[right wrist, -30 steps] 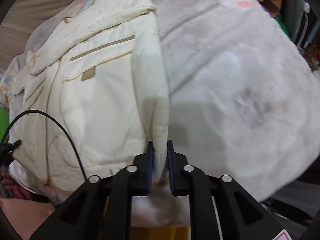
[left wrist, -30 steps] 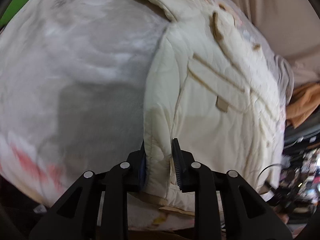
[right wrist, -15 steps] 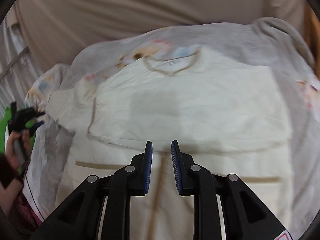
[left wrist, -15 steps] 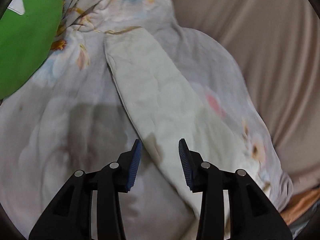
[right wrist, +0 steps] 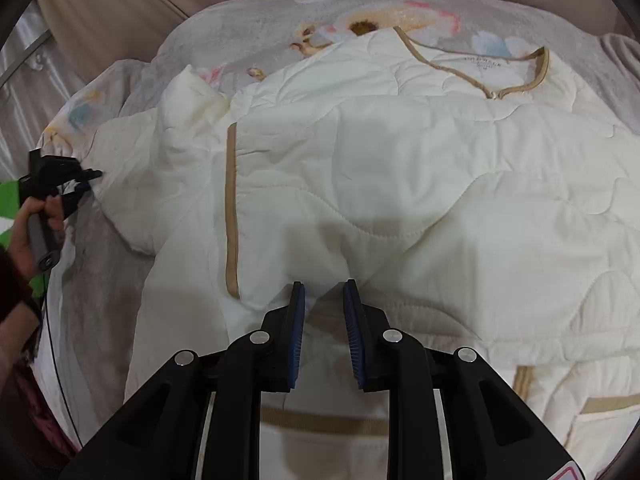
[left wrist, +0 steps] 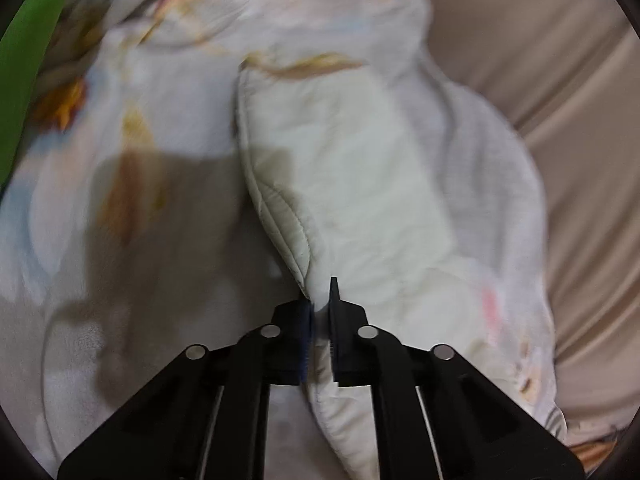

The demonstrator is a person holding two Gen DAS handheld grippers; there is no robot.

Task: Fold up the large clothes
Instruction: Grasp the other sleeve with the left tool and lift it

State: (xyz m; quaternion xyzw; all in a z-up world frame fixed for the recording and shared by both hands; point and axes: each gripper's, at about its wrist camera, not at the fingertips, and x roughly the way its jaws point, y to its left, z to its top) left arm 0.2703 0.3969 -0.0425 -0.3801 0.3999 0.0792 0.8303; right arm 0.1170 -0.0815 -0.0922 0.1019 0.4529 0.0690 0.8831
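A cream quilted jacket point(right wrist: 420, 184) with tan trim lies on a floral blanket, its lower part folded up over the chest. Its sleeve point(left wrist: 344, 184) stretches out to the left side. My left gripper point(left wrist: 320, 304) is shut on the sleeve edge; it also shows at the left in the right wrist view point(right wrist: 86, 178), pinching the sleeve end. My right gripper point(right wrist: 324, 304) is open and empty, just above the folded edge of the jacket.
The pale floral blanket point(left wrist: 132, 240) covers a bed point(right wrist: 120, 4) with a beige sheet behind it. A green object point(left wrist: 24, 64) lies at the far left. The person's left hand point(right wrist: 24, 240) holds the other gripper's handle.
Both grippers let go of the jacket hem after folding it up. My left gripper then moved to the sleeve and shut on its edge. My right gripper opened wider above the fold.
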